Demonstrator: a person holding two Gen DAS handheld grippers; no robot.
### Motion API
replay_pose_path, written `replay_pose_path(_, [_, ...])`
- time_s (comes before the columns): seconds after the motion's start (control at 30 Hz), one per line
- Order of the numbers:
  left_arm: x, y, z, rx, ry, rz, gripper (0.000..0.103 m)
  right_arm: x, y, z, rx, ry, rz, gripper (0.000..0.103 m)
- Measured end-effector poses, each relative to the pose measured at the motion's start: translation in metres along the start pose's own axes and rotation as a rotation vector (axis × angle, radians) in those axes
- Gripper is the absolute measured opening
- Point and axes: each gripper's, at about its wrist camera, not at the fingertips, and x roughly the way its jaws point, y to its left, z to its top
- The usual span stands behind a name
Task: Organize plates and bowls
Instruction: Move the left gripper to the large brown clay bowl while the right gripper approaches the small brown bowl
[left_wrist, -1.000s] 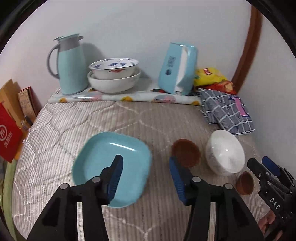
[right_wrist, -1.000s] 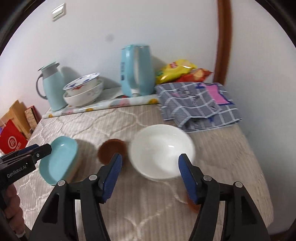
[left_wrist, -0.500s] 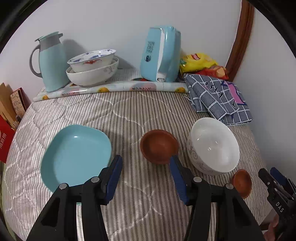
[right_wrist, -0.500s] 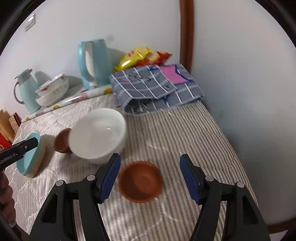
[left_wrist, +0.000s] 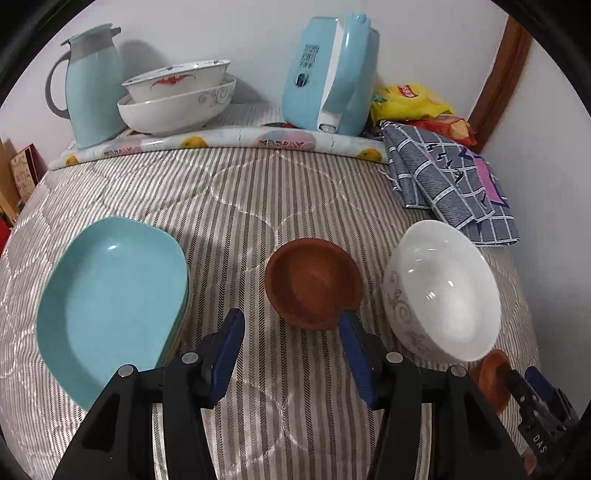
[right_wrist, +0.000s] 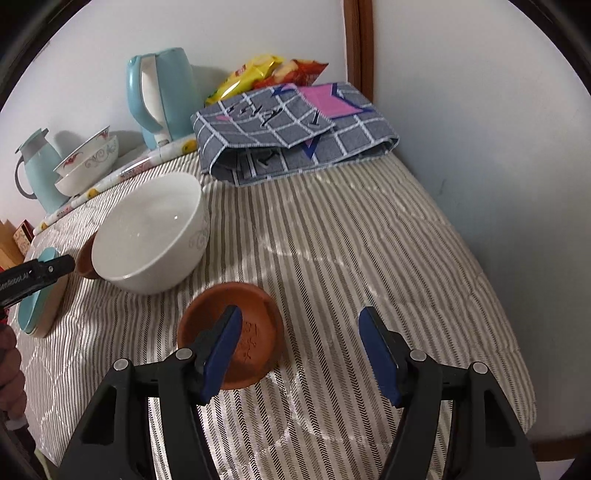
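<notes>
A turquoise square plate (left_wrist: 110, 295) lies at the left of the striped bed cover. A brown bowl (left_wrist: 314, 282) sits mid-table, just ahead of my open, empty left gripper (left_wrist: 291, 332); its right finger overlaps the bowl's near rim. A white patterned bowl (left_wrist: 443, 291) stands to the right, also in the right wrist view (right_wrist: 151, 232). A small brown saucer (right_wrist: 232, 338) lies under the left finger of my open, empty right gripper (right_wrist: 301, 339); it also shows in the left wrist view (left_wrist: 493, 380).
At the back stand a pale blue jug (left_wrist: 92, 81), two stacked white bowls (left_wrist: 177, 99), a blue kettle (left_wrist: 328, 74), snack bags (left_wrist: 410, 103) and a folded checked cloth (right_wrist: 295, 129). The wall is close on the right. The bed edge is near the front.
The left gripper has moved right and closer, from the turquoise plate to the brown bowl. The right gripper has swung right from the white bowl to the saucer.
</notes>
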Motion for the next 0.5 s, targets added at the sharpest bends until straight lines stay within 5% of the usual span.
replay_pose_path(0.5, [0.033,0.001,0.011,-0.036,0.037,0.009,0.051,0.026,-0.002,-0.002,0.018,0.061,0.049,0.047])
